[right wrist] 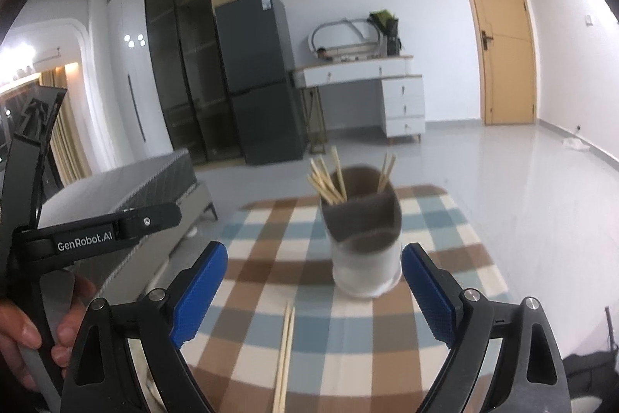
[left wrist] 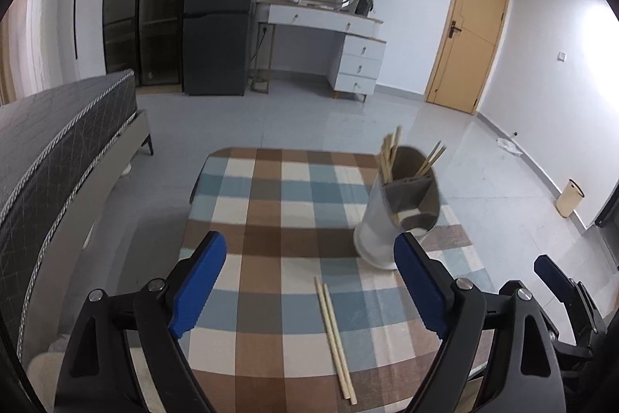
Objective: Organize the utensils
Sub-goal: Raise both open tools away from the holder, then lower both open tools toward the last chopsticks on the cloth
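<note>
A white utensil holder [left wrist: 390, 215] with grey dividers stands on the checkered tablecloth [left wrist: 278, 219] and holds several wooden chopsticks [left wrist: 390, 151]. It also shows in the right wrist view [right wrist: 363, 250], with its chopsticks [right wrist: 327, 180]. A loose pair of chopsticks [left wrist: 336, 337] lies flat on the cloth in front of the holder, and shows in the right wrist view [right wrist: 284, 355]. My left gripper [left wrist: 309, 281] is open and empty above the pair. My right gripper [right wrist: 315, 291] is open and empty, just short of the holder.
The small table stands on a grey tiled floor. A bed [left wrist: 58, 157] lies to the left. A fridge [left wrist: 220, 6], a white dresser [left wrist: 332, 41] and a door [left wrist: 468, 29] are at the far wall. The left tool and hand [right wrist: 35, 258] show at the right view's left.
</note>
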`<state>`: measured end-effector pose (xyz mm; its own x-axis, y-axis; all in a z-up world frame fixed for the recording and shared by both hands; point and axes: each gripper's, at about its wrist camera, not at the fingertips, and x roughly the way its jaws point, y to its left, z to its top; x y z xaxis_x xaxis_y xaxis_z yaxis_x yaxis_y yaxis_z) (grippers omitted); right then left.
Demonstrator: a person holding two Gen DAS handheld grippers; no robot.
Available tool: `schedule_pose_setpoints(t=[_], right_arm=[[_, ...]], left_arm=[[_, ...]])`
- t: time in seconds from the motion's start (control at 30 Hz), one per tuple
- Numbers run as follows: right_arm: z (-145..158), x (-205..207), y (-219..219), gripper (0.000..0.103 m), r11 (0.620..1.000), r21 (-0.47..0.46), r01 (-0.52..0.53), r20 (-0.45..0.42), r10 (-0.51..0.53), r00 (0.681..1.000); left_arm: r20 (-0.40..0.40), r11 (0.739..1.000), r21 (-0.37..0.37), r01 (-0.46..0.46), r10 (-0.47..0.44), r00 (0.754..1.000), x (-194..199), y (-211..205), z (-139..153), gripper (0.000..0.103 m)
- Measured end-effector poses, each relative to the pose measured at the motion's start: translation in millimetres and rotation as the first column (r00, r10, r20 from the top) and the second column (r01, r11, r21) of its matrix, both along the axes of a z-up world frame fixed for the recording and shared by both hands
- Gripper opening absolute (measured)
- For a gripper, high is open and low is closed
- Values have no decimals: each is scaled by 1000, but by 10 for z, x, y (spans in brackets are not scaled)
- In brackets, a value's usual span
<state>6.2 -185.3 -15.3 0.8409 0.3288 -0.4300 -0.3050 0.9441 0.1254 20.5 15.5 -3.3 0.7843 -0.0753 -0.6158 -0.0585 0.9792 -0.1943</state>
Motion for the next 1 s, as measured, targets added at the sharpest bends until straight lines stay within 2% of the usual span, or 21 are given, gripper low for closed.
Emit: schedule_pose_setpoints(t=[0.27,0.37,0.5,0.57,0.63,0.73,0.87,1.0], right_arm=[[-337,190,63,92,999,-40,-11,-158,4,987],[-474,320,101,92,999,-47,-20,-225,9,974],[-665,491,260,89,995,-88,-56,-287,28,957],[-784,591,363,81,990,-113,-88,-326,47,944],[-939,712,475,77,983,-131,-127,-379,68,923],[-1157,896,618,69,973,-158,-170,-446,84,891],[-1446,1180,765,50,961,-189,-202,-528,74,846],[-1652,1352,852,47,954,-184,-237,-592,86,801]], left_arm=[[-104,999,-51,-5,0,995,127,90,-409,85],[-146,999,-49,-9,2,989,184,144,-566,85],[-192,999,4,-53,53,980,257,238,-726,85],[-236,992,42,-115,122,964,296,330,-793,85],[-261,991,-14,-132,124,957,321,457,-825,85],[-292,984,-41,-175,156,944,359,571,-864,85],[-342,975,-86,-206,165,925,429,660,-946,85],[-369,968,-106,-229,176,913,466,708,-981,85]])
